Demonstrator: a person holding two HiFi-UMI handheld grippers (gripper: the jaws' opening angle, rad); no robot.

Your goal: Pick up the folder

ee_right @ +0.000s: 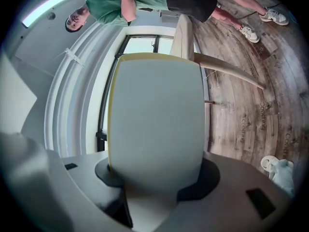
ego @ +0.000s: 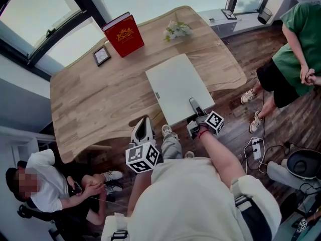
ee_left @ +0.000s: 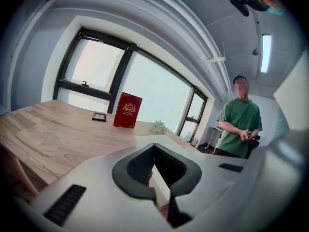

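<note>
Indoors, a wooden table (ego: 100, 99) by windows (ego: 35, 14) bears the folder (ego: 175, 84).

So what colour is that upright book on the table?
The book is red with a gold emblem, clearest in the left gripper view.

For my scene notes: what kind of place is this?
Probably an office or meeting room: a large wooden table, tall windows and a power strip on the wood floor.
</note>
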